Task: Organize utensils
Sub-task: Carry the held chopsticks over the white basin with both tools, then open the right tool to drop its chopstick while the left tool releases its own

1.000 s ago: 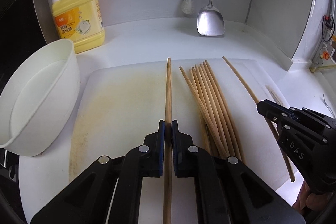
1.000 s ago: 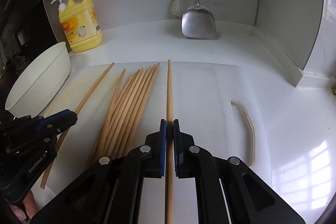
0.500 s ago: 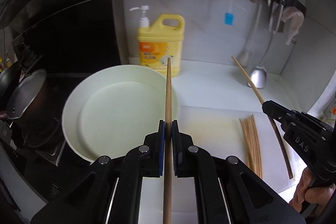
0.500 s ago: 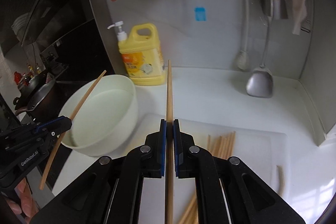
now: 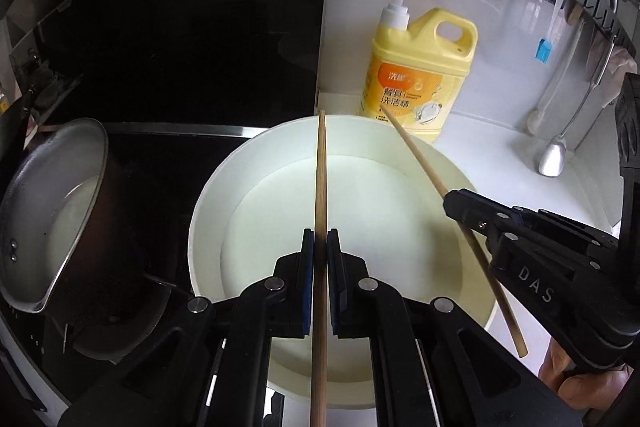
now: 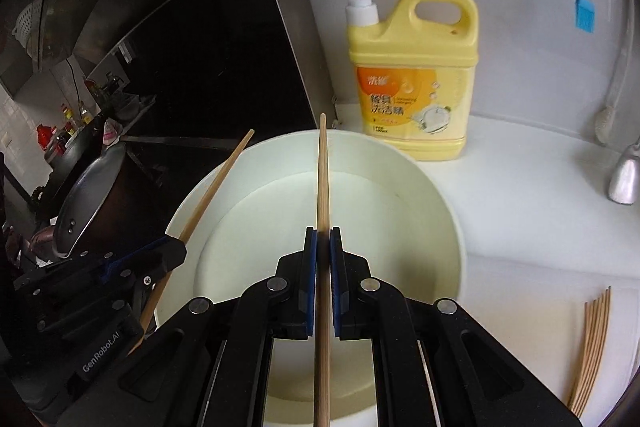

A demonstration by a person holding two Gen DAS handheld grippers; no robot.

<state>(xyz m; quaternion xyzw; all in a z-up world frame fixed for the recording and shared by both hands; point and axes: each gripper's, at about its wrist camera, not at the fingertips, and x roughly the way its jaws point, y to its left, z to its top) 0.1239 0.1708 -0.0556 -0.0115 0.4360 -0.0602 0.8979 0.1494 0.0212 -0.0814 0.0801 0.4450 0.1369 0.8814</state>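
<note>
Left gripper [image 5: 321, 245]: jaws closed tight on one chopstick [image 5: 320, 187], gripped partway along its length.
Right gripper [image 6: 323, 243]: jaws likewise pinched on a second chopstick [image 6: 322, 187], none of its length free to slip.
Long axis: each stick runs straight ahead along its own gripper's fingers, its tip reaching toward the far rim of the white bowl [image 5: 208, 195].
Position over bowl: both grippers hover above the bowl's opening, left beside right; in the left wrist view the right-hand stick crosses the bowl at a slant.
Nearer side: neither is clearly closer; both sticks appear already over the bowl.
Judged next move: probably letting the sticks drop into the bowl.
Remaining chopsticks [image 6: 592, 347]: bundled on the cutting board [image 6: 520, 327], right of the bowl.
</note>
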